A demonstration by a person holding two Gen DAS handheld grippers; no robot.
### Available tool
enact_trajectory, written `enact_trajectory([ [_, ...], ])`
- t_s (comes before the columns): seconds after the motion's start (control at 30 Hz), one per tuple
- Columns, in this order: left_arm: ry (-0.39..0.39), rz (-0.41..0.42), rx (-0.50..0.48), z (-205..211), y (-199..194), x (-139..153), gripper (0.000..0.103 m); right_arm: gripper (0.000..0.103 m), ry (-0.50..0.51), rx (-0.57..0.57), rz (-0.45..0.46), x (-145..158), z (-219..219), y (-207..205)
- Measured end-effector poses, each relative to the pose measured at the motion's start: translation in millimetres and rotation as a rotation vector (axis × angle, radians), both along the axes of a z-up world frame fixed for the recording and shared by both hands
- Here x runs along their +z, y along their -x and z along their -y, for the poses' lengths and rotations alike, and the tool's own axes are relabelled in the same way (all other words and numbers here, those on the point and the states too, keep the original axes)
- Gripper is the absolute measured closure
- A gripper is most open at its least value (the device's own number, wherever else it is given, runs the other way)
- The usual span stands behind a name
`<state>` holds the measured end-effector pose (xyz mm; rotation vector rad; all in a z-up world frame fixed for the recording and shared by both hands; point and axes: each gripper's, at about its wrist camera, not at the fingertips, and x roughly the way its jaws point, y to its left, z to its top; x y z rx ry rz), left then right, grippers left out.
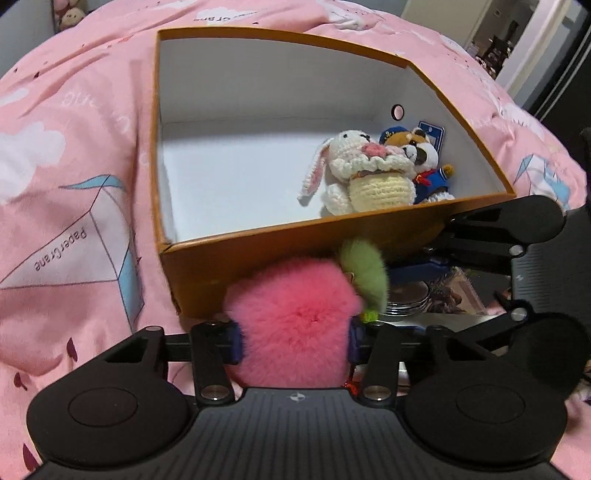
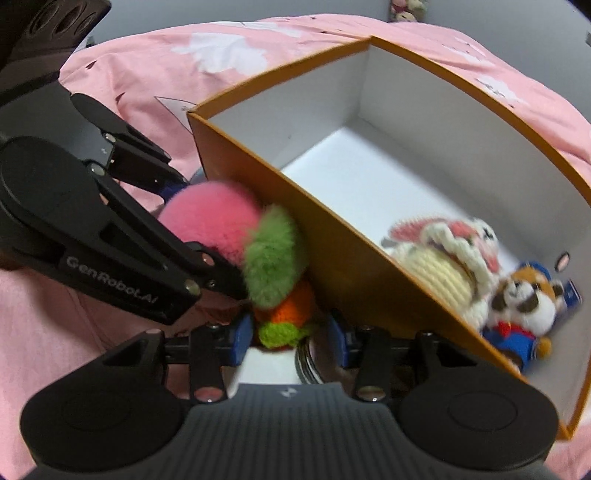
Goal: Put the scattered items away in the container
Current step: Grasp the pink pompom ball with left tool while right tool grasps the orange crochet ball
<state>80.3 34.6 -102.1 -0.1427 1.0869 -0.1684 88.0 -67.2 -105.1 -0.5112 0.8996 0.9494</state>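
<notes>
An orange box (image 1: 258, 254) with a white inside lies on the pink bedding; it also shows in the right wrist view (image 2: 332, 236). Inside it lie a white crochet rabbit (image 1: 354, 173) and a small sailor plush (image 1: 424, 158). My left gripper (image 1: 293, 338) is shut on a fluffy pink ball (image 1: 295, 321) with a green fluffy leaf (image 1: 365, 273), just outside the box's near wall. My right gripper (image 2: 290, 338) is open around a small orange and green crochet carrot (image 2: 284, 317), with a gap on its right side, next to the pink ball (image 2: 210, 218).
Pink printed bedding (image 1: 74, 184) surrounds the box. A round metal tin (image 1: 406, 299) lies under the grippers beside the box wall; it also shows in the right wrist view (image 2: 314, 363). Stuffed toys (image 1: 72, 14) sit at the far back.
</notes>
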Motion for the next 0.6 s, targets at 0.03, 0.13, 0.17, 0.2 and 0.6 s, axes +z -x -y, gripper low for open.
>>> enact_trajectory([
  [0.03, 0.005, -0.003, 0.004, -2, 1, 1, 0.050, 0.062, -0.007, 0.004, -0.011, -1, -2, -1],
  [0.13, 0.003, -0.010, 0.012, -7, 4, 4, 0.050, 0.064, -0.013, 0.005, -0.020, -5, -6, -4],
  [0.17, 0.002, -0.012, 0.016, -8, 4, 4, 0.050, 0.064, -0.011, 0.003, -0.020, -7, -7, -4],
  [0.2, 0.003, -0.014, 0.021, -10, 5, 4, 0.050, 0.064, -0.011, 0.000, -0.021, -8, -8, -5],
  [0.6, 0.033, -0.015, 0.041, -16, 7, 3, 0.052, 0.062, -0.029, -0.101, -0.041, -15, -10, -7],
])
